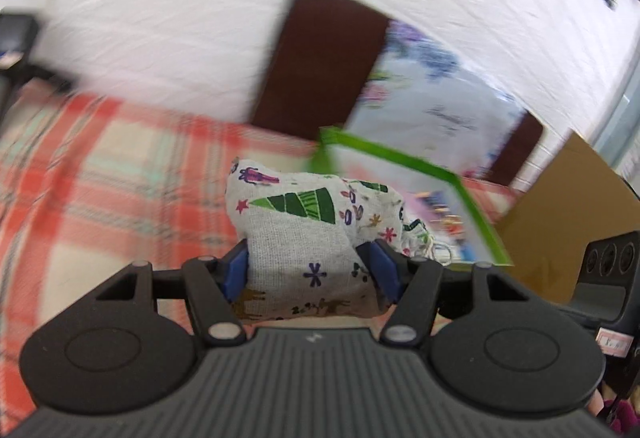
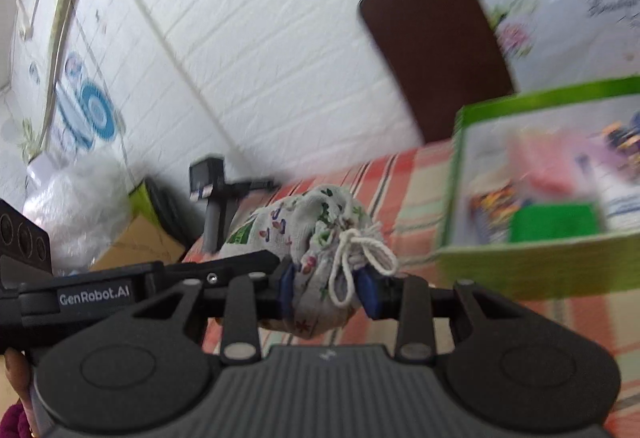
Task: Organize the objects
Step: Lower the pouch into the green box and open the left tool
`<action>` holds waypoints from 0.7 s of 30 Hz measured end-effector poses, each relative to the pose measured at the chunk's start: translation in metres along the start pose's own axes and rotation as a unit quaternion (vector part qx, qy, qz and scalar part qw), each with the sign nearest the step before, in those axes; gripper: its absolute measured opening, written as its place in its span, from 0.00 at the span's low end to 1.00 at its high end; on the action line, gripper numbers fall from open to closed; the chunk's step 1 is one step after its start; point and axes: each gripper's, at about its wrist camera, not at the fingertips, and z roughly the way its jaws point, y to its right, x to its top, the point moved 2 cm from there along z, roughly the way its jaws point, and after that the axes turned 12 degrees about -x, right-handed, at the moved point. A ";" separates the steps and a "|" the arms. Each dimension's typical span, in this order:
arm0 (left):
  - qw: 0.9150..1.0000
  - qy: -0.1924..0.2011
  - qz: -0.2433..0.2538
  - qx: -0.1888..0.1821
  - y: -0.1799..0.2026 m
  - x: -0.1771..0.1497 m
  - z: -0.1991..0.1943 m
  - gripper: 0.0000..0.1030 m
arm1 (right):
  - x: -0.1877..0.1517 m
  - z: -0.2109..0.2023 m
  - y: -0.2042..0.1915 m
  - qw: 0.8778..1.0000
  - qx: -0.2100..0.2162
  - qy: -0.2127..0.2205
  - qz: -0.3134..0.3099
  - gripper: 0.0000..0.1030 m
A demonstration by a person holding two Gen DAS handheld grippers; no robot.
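A printed cloth drawstring pouch (image 1: pixel 304 238) is held above the red plaid tablecloth (image 1: pixel 100 177) by both grippers. My left gripper (image 1: pixel 308 270) is shut on its closed bottom end. My right gripper (image 2: pixel 328 290) is shut on its tied neck, where the white cord bow (image 2: pixel 360 250) hangs; the pouch (image 2: pixel 316 226) shows there too. The left gripper's body (image 2: pixel 120 290) reaches in from the left in the right wrist view. A green-rimmed box (image 2: pixel 540 254) with mixed items stands to the right, also seen behind the pouch in the left wrist view (image 1: pixel 472 197).
A brown chair back (image 1: pixel 316 61) with a flowered cushion (image 1: pixel 432 93) stands behind the table by a white brick wall. A cardboard box (image 1: pixel 568 205) is at the right. A black camera stand (image 2: pixel 216 193) sits at the table's far edge.
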 end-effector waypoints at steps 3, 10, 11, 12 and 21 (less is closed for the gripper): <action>0.999 -0.013 0.028 -0.019 0.028 0.009 0.029 0.62 | 0.011 -0.015 0.033 0.999 -0.018 0.031 0.025 0.31; 0.996 -0.055 0.058 -0.046 0.061 0.022 0.102 0.62 | 0.031 -0.008 0.106 0.994 -0.051 0.055 0.084 0.31; 0.995 -0.061 0.059 -0.047 0.062 0.024 0.112 0.62 | 0.035 -0.004 0.115 0.993 -0.054 0.055 0.091 0.31; 0.995 -0.066 0.060 -0.047 0.064 0.025 0.122 0.62 | 0.038 0.002 0.122 0.992 -0.057 0.054 0.098 0.31; 0.992 -0.075 0.081 0.056 0.045 0.027 0.179 0.75 | 0.047 0.067 0.148 0.985 -0.156 0.042 0.067 0.46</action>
